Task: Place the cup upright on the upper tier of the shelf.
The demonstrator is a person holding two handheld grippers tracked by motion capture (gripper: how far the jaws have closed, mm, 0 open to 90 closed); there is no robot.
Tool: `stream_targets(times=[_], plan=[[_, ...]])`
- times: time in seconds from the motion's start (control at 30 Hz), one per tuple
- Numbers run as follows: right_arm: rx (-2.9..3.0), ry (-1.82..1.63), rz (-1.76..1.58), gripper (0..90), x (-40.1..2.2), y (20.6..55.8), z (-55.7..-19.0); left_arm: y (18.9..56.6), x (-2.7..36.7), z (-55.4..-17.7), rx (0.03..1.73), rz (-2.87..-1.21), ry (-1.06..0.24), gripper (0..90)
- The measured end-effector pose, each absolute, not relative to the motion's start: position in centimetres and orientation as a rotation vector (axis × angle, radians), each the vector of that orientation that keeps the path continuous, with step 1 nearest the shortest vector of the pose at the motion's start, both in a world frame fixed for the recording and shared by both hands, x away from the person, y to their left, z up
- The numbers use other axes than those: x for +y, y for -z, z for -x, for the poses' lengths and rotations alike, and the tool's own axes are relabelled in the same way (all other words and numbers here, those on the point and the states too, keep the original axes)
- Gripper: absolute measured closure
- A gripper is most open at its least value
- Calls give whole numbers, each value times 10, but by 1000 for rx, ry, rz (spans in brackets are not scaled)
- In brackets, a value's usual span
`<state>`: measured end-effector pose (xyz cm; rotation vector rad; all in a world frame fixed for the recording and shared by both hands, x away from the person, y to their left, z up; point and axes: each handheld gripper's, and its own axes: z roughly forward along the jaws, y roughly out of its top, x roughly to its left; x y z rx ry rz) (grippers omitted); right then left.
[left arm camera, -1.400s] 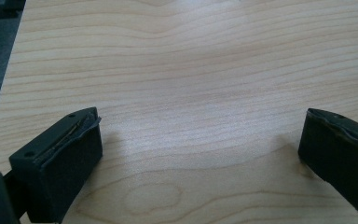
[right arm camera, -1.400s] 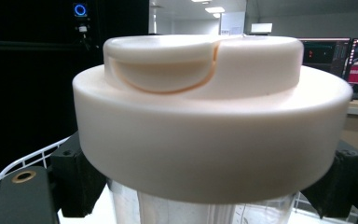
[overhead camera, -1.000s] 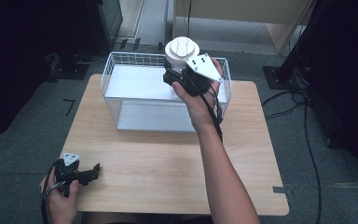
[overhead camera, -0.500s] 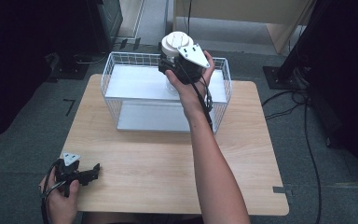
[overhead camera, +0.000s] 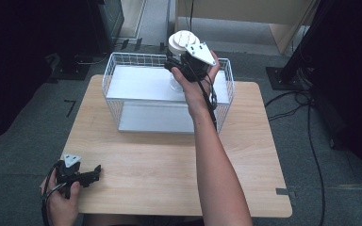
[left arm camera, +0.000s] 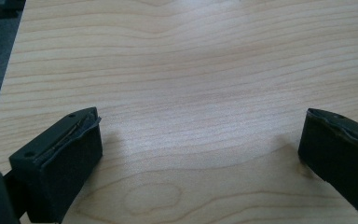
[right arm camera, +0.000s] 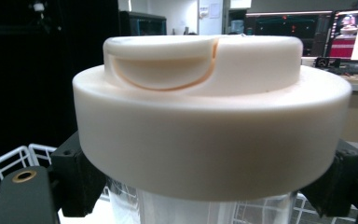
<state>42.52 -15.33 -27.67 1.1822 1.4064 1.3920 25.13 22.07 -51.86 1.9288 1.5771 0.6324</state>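
Right gripper point(overhead camera: 181, 66) held above the far rim of the white wire basket point(overhead camera: 122, 101), its fingers clamped on a jar point(right arm camera: 209, 140) just under the lid. Jar upright: clear body, broad cream-white round lid with a raised top and a crescent-shaped recess. Basket sits at the far side of the wooden bench point(overhead camera: 169, 169). Left gripper point(overhead camera: 87, 174) low at the bench's near left corner, fingers point(left arm camera: 56, 168) spread wide, nothing between them.
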Motion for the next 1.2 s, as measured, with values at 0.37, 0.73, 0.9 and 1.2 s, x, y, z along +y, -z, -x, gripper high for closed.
stream_targets(times=[0.37,0.73,0.9,1.2], plan=[[1471,-1355,-1190,95,-154,275,-422,519,221,-251,1577,-1929,-632,0],[1533,-1357,-1188,19,-161,291,-416,519,221,-251,1577,-1927,-634,0],[1562,-1365,-1159,19,-164,300,-405,519,221,-251,1577,-1927,-635,0],[1565,-1395,-1138,19,-182,319,-378,519,221,-251,1577,-1926,-635,0]])
